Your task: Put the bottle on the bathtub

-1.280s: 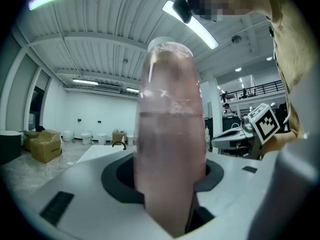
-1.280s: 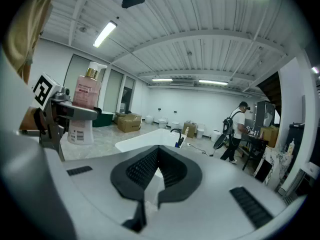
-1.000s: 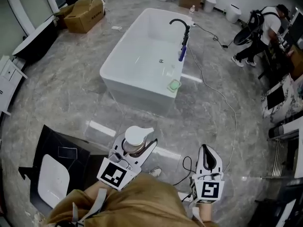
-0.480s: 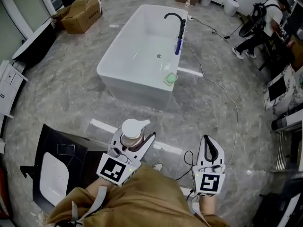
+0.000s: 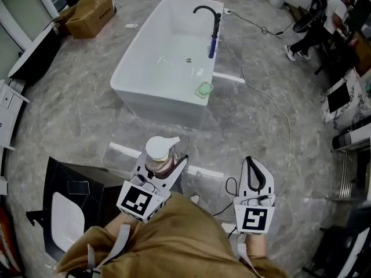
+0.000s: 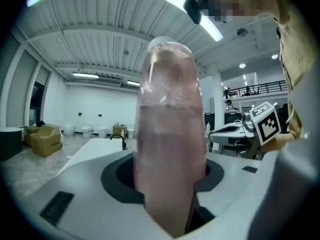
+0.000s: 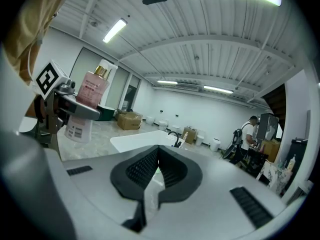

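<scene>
— Caught from the head view only: the white pump top of the bottle [image 5: 159, 147], upright in the left gripper [image 5: 163, 160], above the floor [image 5: 69, 114] and well short of the bathtub [image 5: 124, 80] and its near edge.
— From the left gripper view, mostly pink liquid; jaws partly spread, clamped on both sides of it.
— And the right gripper [image 5: 251, 164]?
— Pressed together at the tips, with nothing between. Only in its view, the bottle's label, side-on.
— On the tub's near right corner, a green dish [image 5: 203, 90].

a cardboard box [image 5: 90, 6] sits on the marble floor [image 5: 75, 91], a person [image 5: 316, 22] well apart.
</scene>
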Available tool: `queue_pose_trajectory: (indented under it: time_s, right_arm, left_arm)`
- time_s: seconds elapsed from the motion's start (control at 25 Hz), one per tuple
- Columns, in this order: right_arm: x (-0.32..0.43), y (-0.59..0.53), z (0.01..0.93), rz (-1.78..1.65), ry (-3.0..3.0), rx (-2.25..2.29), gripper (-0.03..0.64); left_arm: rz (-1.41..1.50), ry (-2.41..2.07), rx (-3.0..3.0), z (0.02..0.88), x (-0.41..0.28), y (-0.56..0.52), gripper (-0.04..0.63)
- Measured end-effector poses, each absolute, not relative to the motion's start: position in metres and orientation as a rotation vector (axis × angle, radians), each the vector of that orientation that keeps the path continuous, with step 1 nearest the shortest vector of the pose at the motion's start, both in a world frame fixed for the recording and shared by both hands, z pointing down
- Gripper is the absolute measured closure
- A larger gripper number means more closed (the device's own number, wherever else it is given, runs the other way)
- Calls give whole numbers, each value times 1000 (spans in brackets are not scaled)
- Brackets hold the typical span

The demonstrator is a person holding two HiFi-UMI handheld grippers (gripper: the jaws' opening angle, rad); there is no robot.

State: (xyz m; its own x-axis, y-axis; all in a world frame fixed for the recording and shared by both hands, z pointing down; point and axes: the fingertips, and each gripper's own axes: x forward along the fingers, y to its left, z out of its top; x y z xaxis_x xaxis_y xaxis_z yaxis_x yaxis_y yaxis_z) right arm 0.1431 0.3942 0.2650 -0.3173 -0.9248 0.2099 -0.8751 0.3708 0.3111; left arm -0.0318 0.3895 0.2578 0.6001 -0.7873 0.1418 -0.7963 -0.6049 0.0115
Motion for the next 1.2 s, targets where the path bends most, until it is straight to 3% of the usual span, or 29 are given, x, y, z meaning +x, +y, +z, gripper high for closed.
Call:
queue_pose_trajectory:
  time_s: [0.44, 0.88, 1.2]
  right_arm:
    - [134, 287, 275, -152, -2228, 1579, 612]
    - [76, 131, 253, -175, -2264, 1519, 613]
    - [55, 75, 264, -112, -2194, 1521, 612]
  left_arm:
    - [150, -1243, 2782, 266, -24, 262, 377]
    - [135, -1247, 2736, 270, -64, 114, 377]
    - [136, -1168, 2741, 282, -90, 53, 377]
